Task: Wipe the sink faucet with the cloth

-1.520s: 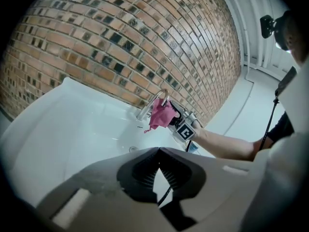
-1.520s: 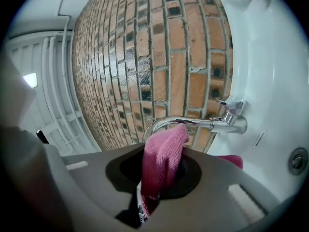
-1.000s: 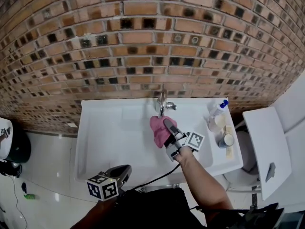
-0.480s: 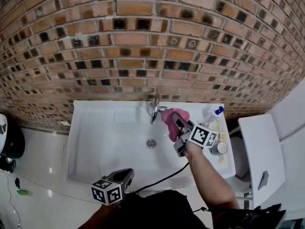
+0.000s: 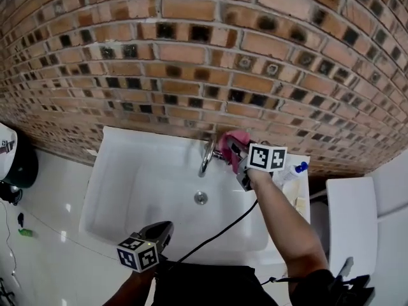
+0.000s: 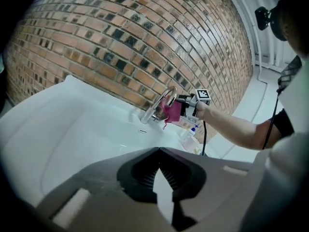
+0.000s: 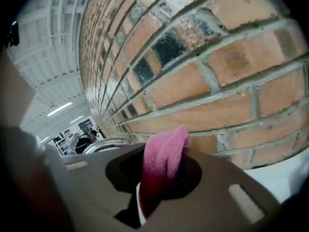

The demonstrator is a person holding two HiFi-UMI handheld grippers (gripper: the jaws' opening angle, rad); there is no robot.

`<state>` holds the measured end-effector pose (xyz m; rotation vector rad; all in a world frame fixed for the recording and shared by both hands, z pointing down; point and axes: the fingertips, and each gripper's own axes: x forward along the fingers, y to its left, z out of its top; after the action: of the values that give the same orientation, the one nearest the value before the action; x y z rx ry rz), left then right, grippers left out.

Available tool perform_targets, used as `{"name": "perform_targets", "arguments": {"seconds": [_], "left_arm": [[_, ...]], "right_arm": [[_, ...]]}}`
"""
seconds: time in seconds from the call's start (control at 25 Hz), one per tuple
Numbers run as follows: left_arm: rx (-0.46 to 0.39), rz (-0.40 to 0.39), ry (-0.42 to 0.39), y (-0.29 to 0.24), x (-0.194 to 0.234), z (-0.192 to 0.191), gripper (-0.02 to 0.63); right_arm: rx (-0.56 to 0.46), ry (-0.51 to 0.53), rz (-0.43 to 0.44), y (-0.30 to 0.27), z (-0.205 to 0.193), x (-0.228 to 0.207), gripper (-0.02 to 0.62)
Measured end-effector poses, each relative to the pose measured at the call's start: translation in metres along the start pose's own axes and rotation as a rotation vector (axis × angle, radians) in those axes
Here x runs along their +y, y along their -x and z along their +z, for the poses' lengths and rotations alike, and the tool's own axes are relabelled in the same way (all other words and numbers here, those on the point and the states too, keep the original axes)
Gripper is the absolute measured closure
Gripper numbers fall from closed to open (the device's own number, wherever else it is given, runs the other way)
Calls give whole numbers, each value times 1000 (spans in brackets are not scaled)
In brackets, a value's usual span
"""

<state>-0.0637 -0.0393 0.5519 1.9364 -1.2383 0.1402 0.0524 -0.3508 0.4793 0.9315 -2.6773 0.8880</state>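
Since a second ago, the right gripper (image 5: 231, 150) has been carrying the cloth (image 5: 233, 139) from over the basin, in front of the faucet (image 5: 206, 155), round to the far right side of it, close to the wall (image 5: 191, 56). Its jaws are clamping the pink cloth, which is bunching up between them and standing out past their tips in the right gripper view (image 7: 164, 153). Seen from the head view, the cloth is lying against the right of the faucet at its far end, just beside the brick; whether it is actually pressing on the metal cannot be told. A curved chrome part of the faucet (image 7: 104, 144) is showing just left of the jaws in the right gripper view.

The left gripper (image 5: 166, 227) is hanging at the near rim of the sink (image 5: 127, 171), well apart from the faucet, pointing toward it. Its jaws are standing together with nothing between them (image 6: 159, 170).

The white sink is sitting against the wall, with the drain (image 5: 201, 197) lying near of the faucet. A bottle (image 5: 294, 169) is standing on the right ledge, right of the right gripper.
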Motion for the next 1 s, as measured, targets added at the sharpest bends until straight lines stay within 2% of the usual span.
{"name": "perform_targets", "arguments": {"seconds": [0.16, 0.28, 0.56, 0.72, 0.84, 1.0], "left_arm": [[-13, 17, 25, -11, -10, 3, 601], [-8, 36, 55, -16, -12, -2, 601], [-10, 58, 104, -19, -10, -10, 602], [-22, 38, 107, -19, -10, -5, 601], [-24, 16, 92, -13, -8, -1, 601], [-16, -8, 76, -1, 1, 1, 601]], "right_arm": [[75, 23, 47, -36, -4, -5, 540], [112, -19, 93, -54, -13, -6, 540], [80, -294, 202, -69, -2, -4, 540], [119, -499, 256, -80, 0, 3, 540], [157, -490, 234, -82, 1, 7, 540], [187, -389, 200, -74, 8, 20, 540]]}}
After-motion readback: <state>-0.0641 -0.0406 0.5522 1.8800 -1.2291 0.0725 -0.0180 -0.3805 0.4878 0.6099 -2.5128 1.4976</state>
